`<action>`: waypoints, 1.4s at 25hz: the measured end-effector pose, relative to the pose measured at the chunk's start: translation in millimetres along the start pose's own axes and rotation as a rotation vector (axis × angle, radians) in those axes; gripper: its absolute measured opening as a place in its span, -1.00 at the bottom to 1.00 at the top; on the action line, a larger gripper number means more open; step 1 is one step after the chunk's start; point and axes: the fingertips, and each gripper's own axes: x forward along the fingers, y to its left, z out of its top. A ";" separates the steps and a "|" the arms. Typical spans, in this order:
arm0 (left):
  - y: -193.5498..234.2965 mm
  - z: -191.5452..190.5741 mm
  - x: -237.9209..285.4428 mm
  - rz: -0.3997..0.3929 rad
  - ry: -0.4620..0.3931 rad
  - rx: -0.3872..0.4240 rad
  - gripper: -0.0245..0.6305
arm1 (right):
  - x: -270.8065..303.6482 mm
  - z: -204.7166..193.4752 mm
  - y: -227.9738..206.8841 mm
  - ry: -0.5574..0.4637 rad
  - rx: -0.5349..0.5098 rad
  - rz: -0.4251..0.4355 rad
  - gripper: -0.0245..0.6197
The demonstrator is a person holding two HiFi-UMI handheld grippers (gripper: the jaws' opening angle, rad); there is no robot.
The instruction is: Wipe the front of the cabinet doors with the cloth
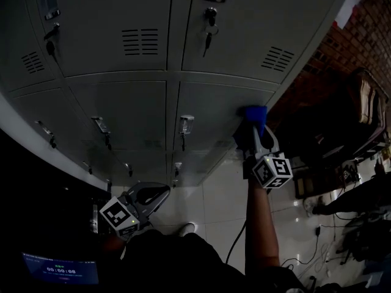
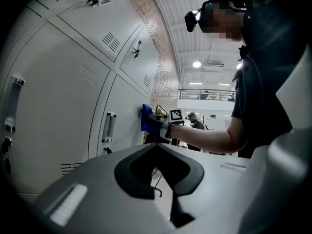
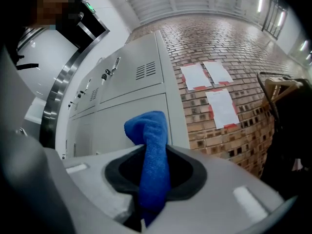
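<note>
The right gripper (image 1: 253, 129) is clamped on a blue cloth (image 1: 253, 113), whose bunched end sticks out past the jaws and presses against the top right corner of a lower door (image 1: 211, 112) of the grey cabinet (image 1: 110, 47), near the cabinet's right edge. In the right gripper view the cloth (image 3: 150, 130) runs up between the jaws of the right gripper (image 3: 155, 149), with a brick wall (image 3: 229, 38) to the right of the cabinet. The left gripper (image 1: 157, 193) hangs low at the person's side, well apart from the doors; its jaws are together with nothing between them (image 2: 157, 145). From there the cloth (image 2: 146, 117) shows flat on the door
</note>
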 end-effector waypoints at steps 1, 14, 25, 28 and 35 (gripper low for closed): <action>-0.1 -1.7 -1.4 0.000 0.002 -0.001 -0.92 | -1.4 0.1 9.4 -0.003 0.004 0.020 -0.67; 6.9 -3.6 -54.1 0.055 -0.002 -0.021 -0.92 | 41.2 -36.6 175.4 0.059 0.032 0.295 -0.67; 17.5 -1.0 -96.3 0.128 -0.005 -0.045 -0.92 | 76.0 -75.9 209.8 0.155 0.027 0.316 -0.67; 18.2 1.1 -97.4 0.125 -0.014 -0.047 -0.92 | 77.1 -76.8 199.5 0.166 0.036 0.299 -0.67; 17.8 0.6 -87.2 0.100 -0.016 -0.041 -0.92 | 68.7 -76.7 175.3 0.167 0.048 0.265 -0.67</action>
